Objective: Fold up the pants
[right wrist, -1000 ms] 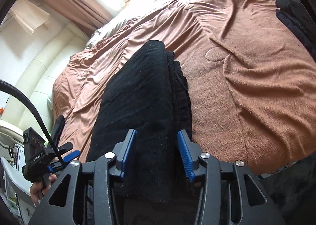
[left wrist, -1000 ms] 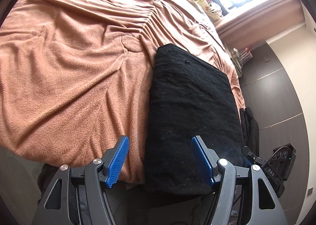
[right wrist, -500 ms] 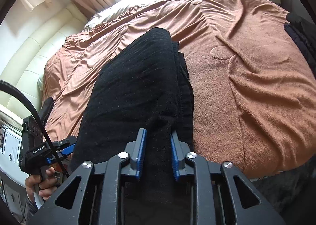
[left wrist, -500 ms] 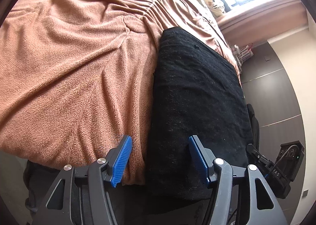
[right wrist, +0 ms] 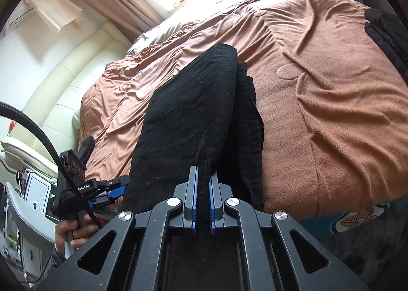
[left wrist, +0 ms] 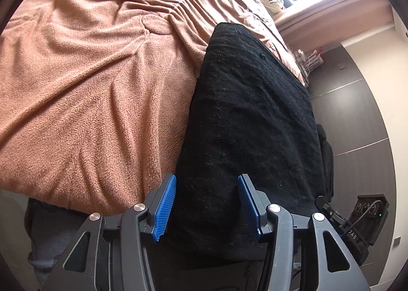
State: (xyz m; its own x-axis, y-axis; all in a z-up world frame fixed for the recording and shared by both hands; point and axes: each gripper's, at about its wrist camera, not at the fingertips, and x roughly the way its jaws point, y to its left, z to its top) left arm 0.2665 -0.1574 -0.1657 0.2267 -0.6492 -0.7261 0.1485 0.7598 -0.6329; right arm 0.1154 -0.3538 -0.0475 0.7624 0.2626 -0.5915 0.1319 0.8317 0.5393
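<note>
My right hand-held gripper (right wrist: 202,183) pinched on a fold of the black pants (right wrist: 188,122) lying centre frame on the bed (right wrist: 331,102), my left hand-held gripper (left wrist: 206,189) half open and closing astride their near edge

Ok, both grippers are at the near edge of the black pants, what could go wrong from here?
1. The right gripper pinches only a narrow ridge of the black fleece pants; the lower layers may stay behind.
2. The left gripper, jaws just closing, hasn't clamped yet, so lifting now may skew the fold.
3. It could also catch the brown fleece blanket alongside.
</note>
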